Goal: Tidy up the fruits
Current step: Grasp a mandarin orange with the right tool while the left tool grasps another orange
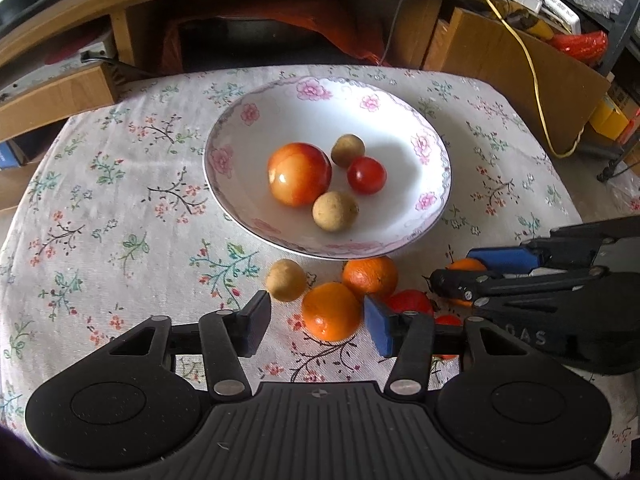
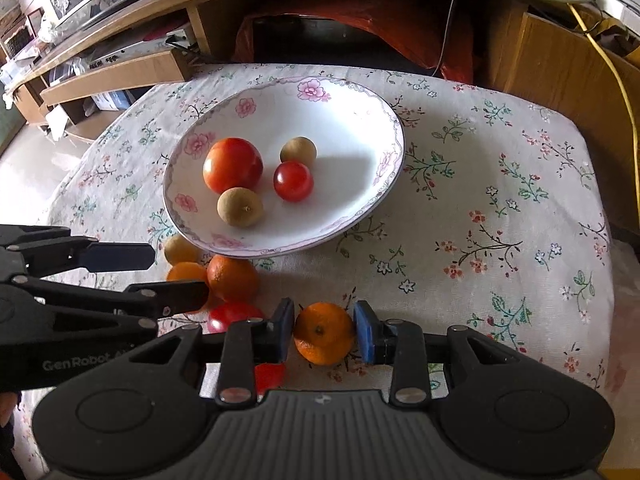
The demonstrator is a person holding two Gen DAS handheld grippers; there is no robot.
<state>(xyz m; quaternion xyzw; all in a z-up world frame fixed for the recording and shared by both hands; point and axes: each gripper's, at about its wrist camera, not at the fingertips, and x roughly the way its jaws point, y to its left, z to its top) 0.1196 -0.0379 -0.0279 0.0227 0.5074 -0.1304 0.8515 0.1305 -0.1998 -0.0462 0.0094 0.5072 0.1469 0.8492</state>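
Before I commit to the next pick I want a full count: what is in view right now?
Bowl: 1, white with pink flowers, middle of the cloth.
Large red-orange fruit: 1, in the bowl.
Cherry tomatoes: 3, red; one in the bowl, two on the cloth by the mandarins.
Longans: 3, tan; two in the bowl, one on the cloth in front of it.
Mandarins: 3, orange, on the cloth in front of the bowl.
Tablecloth: 1, white floral.
Cable: 1, yellow, behind at right.
Left gripper: black with blue pads, jaws open around one mandarin.
Right gripper: same, jaws close around another mandarin; contact unclear.
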